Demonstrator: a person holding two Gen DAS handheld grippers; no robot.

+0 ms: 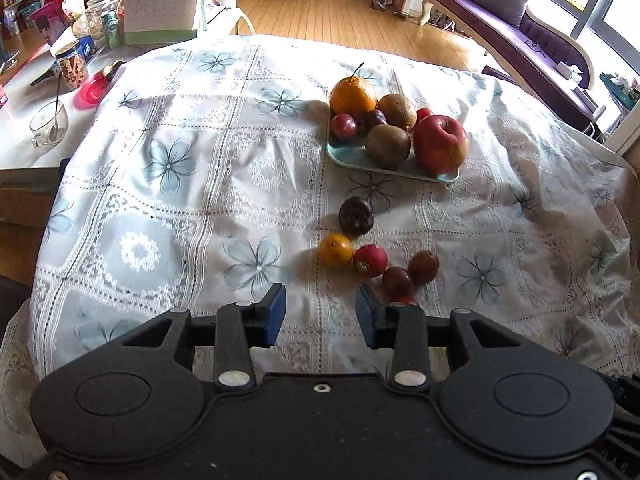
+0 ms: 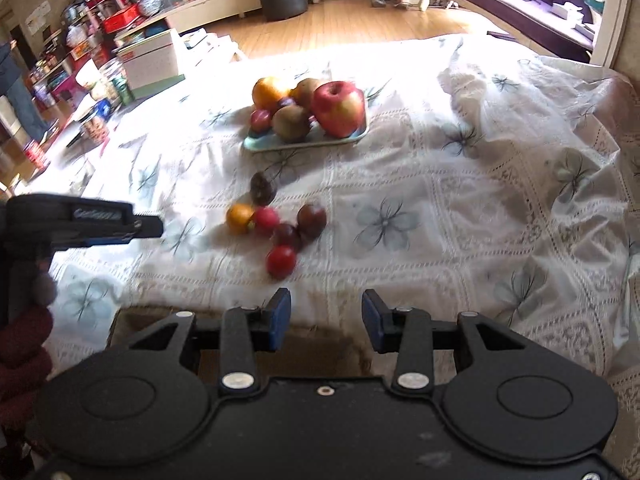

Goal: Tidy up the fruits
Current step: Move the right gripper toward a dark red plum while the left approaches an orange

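Your left gripper (image 1: 321, 314) hangs empty in the left wrist view, jaws wide apart, just short of the loose fruits (image 1: 370, 261) bunched on the tablecloth (image 1: 172, 184); they touch, so closing on one could roll its neighbours away, and the nearest red one is half hidden behind your right-hand finger. From the right wrist view your right gripper (image 2: 326, 318) is equally spread and holds nothing, the tray (image 2: 264, 145) beyond is already heaped, so an added fruit might tumble off, and motion blur makes the small dark fruits hard to identify.
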